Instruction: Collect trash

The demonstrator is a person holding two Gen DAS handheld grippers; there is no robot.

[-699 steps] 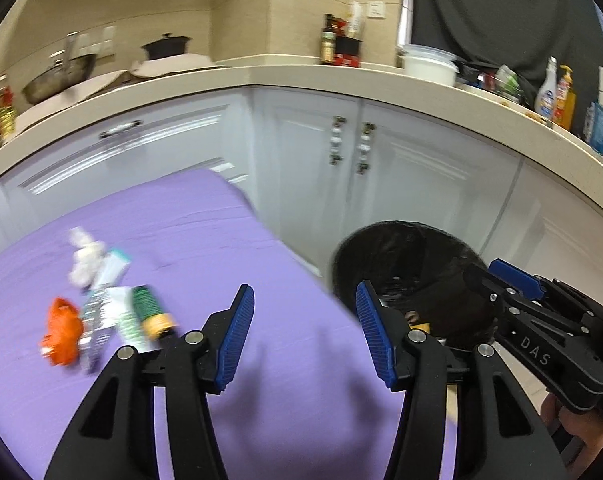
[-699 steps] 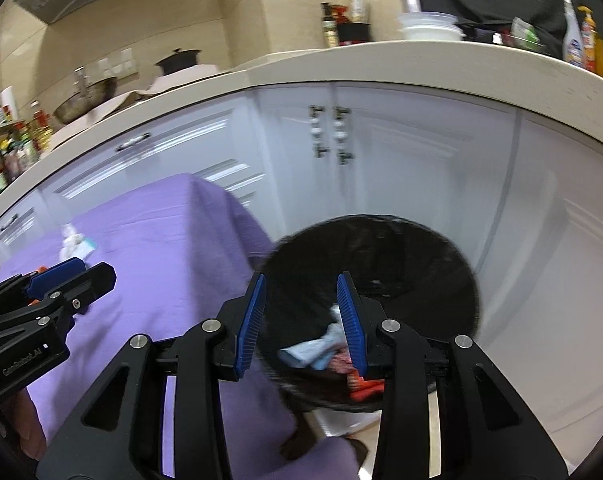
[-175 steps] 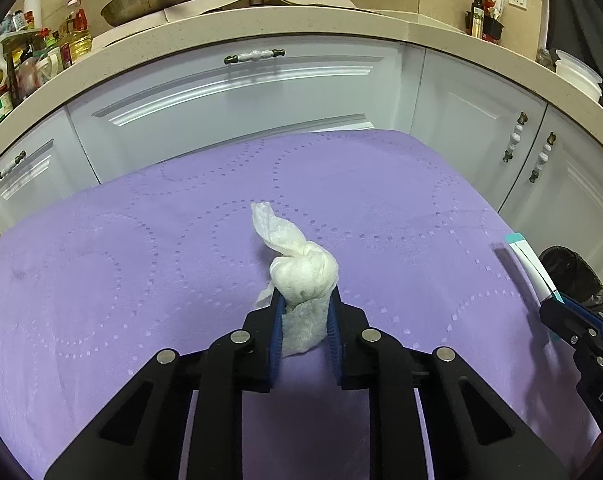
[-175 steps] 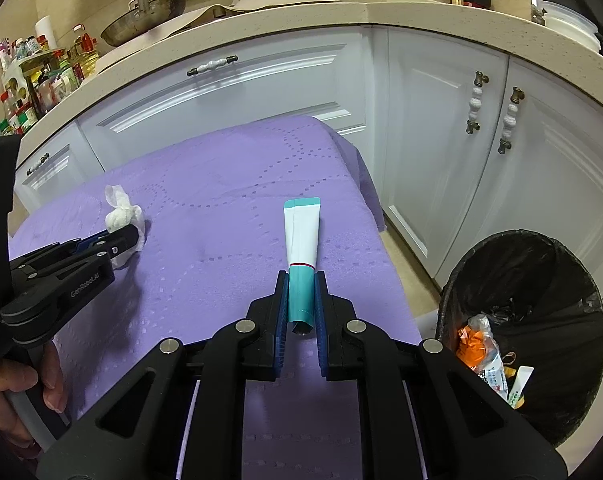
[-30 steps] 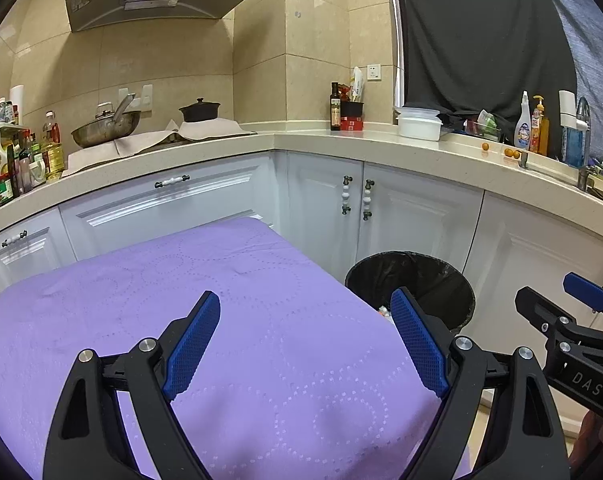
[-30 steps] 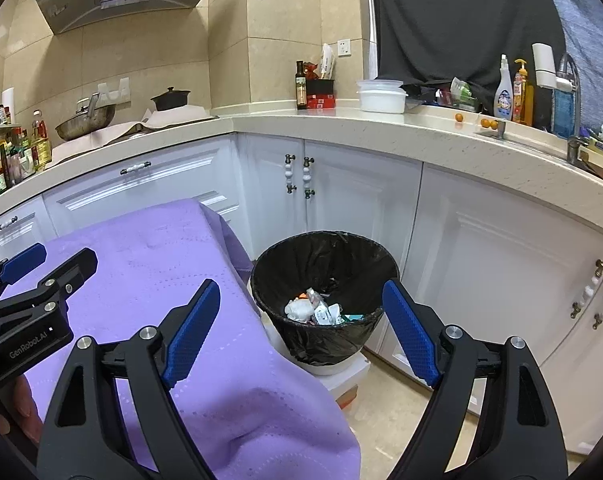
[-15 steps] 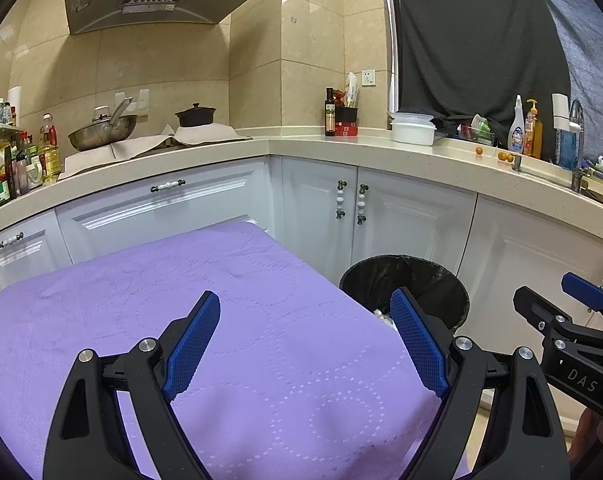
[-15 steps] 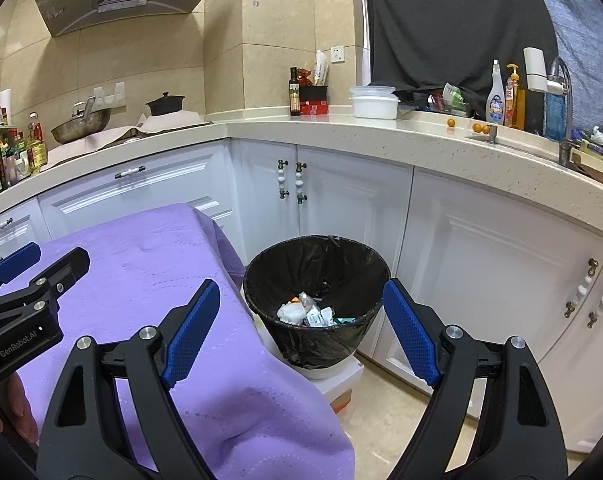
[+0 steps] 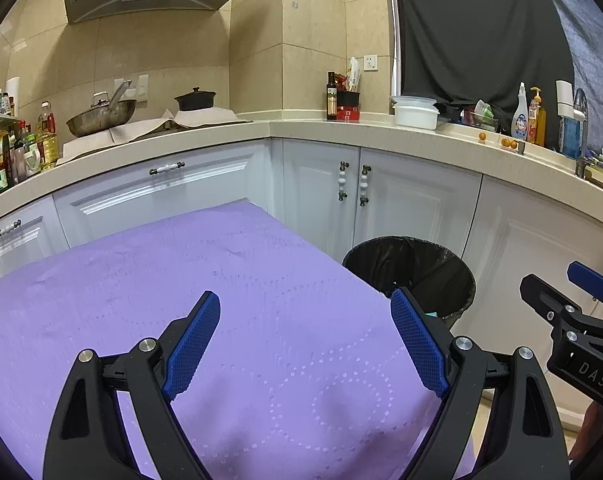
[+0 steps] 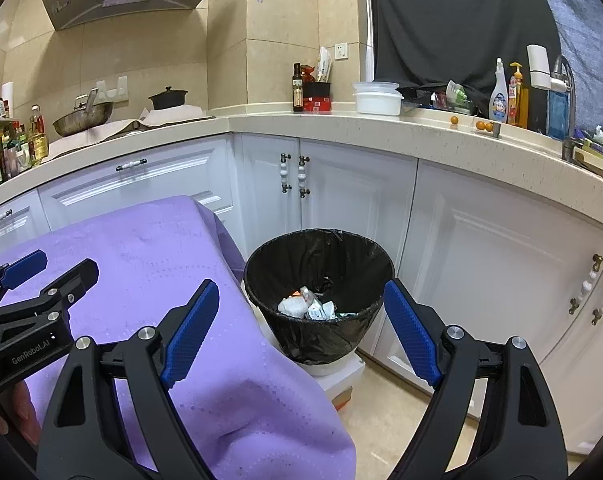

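A black-lined trash bin [image 10: 321, 272] stands on the floor beside the purple-covered table [image 10: 161, 248]. Several pieces of trash [image 10: 305, 306] lie inside it: a white wad, wrappers and an orange scrap. My left gripper [image 9: 305, 340] is open and empty above the bare purple cloth [image 9: 181, 272]. My right gripper [image 10: 297, 328] is open and empty, held above and in front of the bin. The bin also shows in the left wrist view [image 9: 411, 264], past the table's right edge. No trash shows on the cloth.
White cabinets [image 10: 341, 192] and a beige counter [image 10: 421, 136] curve behind the bin. On the counter are a wok [image 9: 101, 118], a black pot [image 9: 195, 100], bottles [image 10: 501, 96] and a white container [image 10: 377, 98]. The bin sits on a white box [image 10: 337, 376] on the tan floor.
Both grippers, open and empty, have risen and drawn back a little. The bin and table sit slightly lower and smaller in view.
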